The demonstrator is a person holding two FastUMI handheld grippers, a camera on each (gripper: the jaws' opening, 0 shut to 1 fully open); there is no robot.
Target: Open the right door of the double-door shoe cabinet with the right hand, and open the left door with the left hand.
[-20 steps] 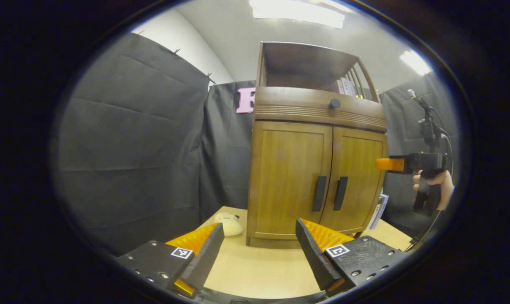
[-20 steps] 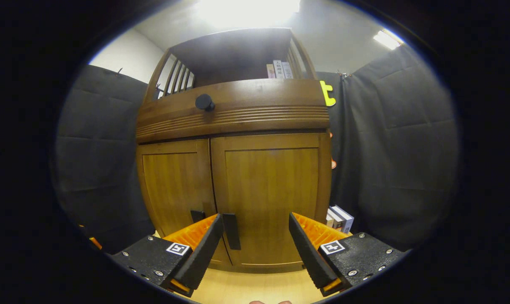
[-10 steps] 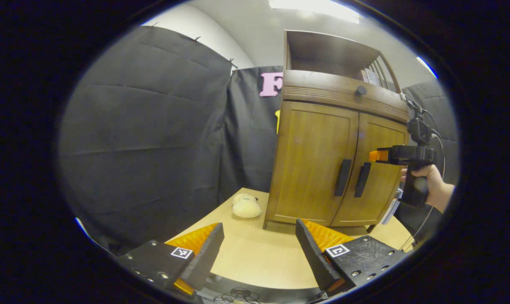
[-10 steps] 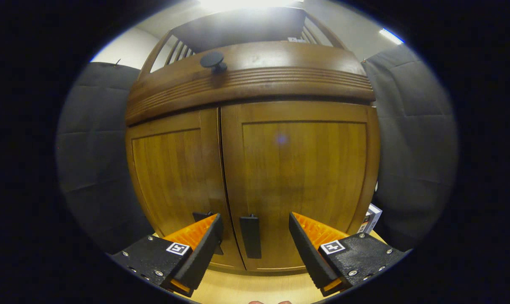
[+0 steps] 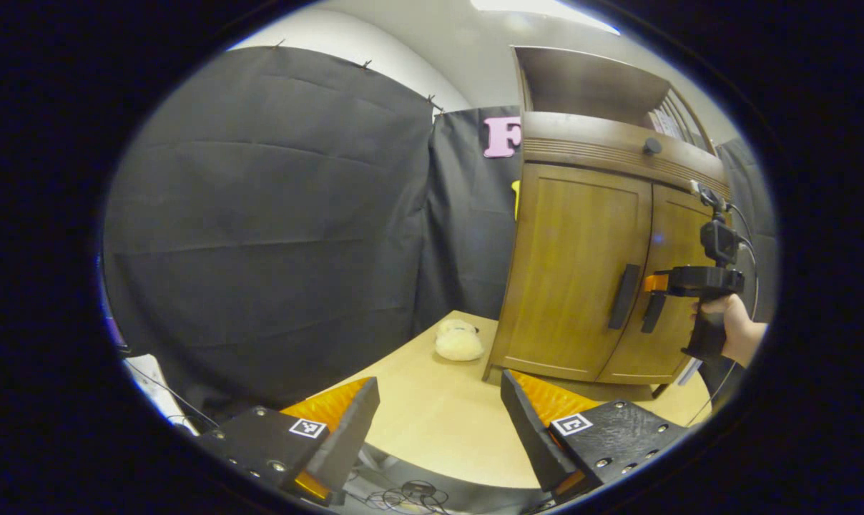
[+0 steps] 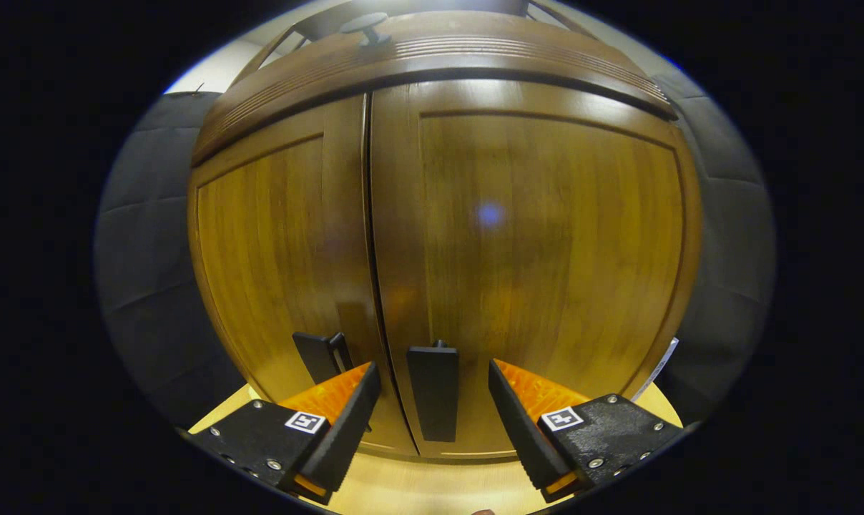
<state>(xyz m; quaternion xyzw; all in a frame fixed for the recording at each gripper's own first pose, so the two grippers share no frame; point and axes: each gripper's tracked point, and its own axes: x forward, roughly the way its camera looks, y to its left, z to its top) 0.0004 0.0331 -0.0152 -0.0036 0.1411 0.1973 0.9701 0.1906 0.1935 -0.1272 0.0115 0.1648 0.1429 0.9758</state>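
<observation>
The wooden double-door shoe cabinet (image 5: 575,243) stands on the table with both doors shut. In the left gripper view my left gripper (image 5: 435,422) hangs open over the table, well short of the cabinet and left of it, with nothing between its fingers. The left door's black handle (image 5: 624,297) is far ahead on the right. A hand holds my right gripper (image 5: 654,282) up against the right door's handle (image 5: 650,312). In the right gripper view that gripper (image 6: 433,418) is open, and the right door's handle (image 6: 433,390) stands between its fingers (image 6: 525,422), untouched. The left door's handle (image 6: 317,355) is just left.
A cream plush item (image 5: 459,345) lies on the light wooden table (image 5: 432,422) by the cabinet's left foot. A black knob (image 5: 651,146) sits on the drawer above the doors. Black cloth walls surround the booth. Cables lie below the table's near edge.
My right gripper has closed in on the right door until the handle stands between its open fingers. My left gripper has swung left, so the cabinet sits farther right in its view.
</observation>
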